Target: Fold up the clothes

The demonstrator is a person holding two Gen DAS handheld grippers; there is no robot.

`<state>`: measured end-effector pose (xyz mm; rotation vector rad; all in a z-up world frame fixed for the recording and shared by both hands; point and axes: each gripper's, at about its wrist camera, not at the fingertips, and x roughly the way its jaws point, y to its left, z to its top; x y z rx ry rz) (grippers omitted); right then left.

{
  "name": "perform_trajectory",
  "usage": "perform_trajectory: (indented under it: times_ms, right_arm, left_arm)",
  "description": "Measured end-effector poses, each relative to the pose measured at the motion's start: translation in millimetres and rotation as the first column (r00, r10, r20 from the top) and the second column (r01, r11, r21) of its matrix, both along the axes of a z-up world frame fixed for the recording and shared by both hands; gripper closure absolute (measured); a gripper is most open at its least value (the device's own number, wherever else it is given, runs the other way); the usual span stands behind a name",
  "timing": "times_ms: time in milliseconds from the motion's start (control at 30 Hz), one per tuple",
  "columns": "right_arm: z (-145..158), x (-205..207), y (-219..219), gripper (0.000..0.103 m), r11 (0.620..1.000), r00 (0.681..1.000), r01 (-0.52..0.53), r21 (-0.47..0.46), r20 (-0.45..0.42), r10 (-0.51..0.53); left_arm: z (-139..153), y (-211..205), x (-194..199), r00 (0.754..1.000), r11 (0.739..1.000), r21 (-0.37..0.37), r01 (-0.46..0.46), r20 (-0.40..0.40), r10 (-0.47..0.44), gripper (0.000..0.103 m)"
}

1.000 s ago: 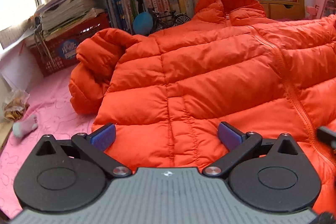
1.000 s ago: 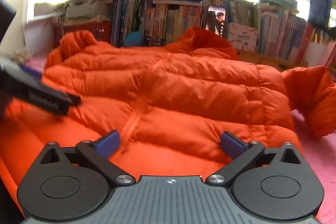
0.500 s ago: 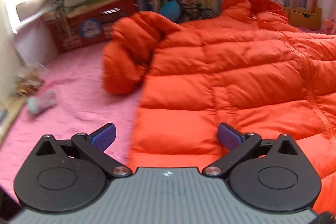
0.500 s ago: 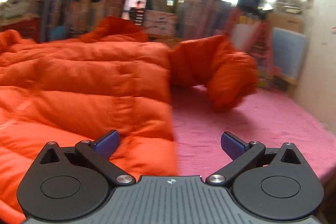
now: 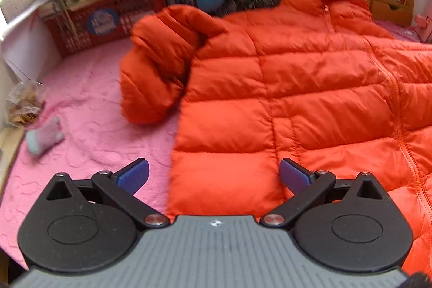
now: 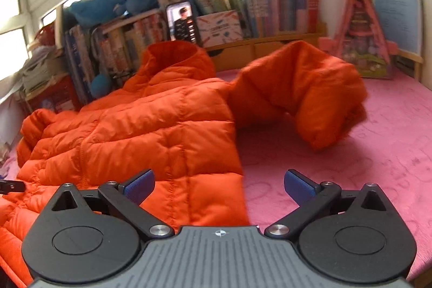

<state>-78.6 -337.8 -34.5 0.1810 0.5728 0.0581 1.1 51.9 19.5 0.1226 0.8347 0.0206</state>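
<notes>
Both claws hang wide apart and hold nothing. My left claw [image 5: 213, 173] hovers over the bottom left corner of the orange jacket [image 5: 310, 99], one finger above the pink blanket [image 5: 81, 109], the other above the padding. My right claw [image 6: 219, 183] straddles the opposite hem corner of it [image 6: 151, 126] the same way. That jacket lies front up and zipped on the blanket [image 6: 364, 161], sleeves [image 6: 302, 88] bunched at either side, collar toward the books [image 6: 272, 4].
</notes>
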Motion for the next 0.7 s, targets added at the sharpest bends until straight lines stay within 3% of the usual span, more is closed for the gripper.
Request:
perform_trajectory:
  times_ms: [233,467,700]
  right_arm:
    - [-14.6,11.8,17.5,0.000,0.998,0.997,-0.029,-0.059,-0.075,0.024]
    - [-1.4,26.1,11.8,0.000,0.995,0.995,-0.068,-0.074,-0.075,0.063]
    - [-9.6,48.7,18.8,0.000,0.988,0.981,-0.128,-0.088,-0.156,0.113]
  left_arm:
    - [-4.4,2.4,10.4,0.999,0.999,-0.039,-0.013,-0.045,0.011,0.000]
    - [5.4,9.5,35.7,0.999,0.999,-0.040,-0.009,-0.040,0.008,0.000]
    - [-11.1,19.3,61.0,0.991,0.988,-0.157,-0.007,-0.134,-0.014,0.000]
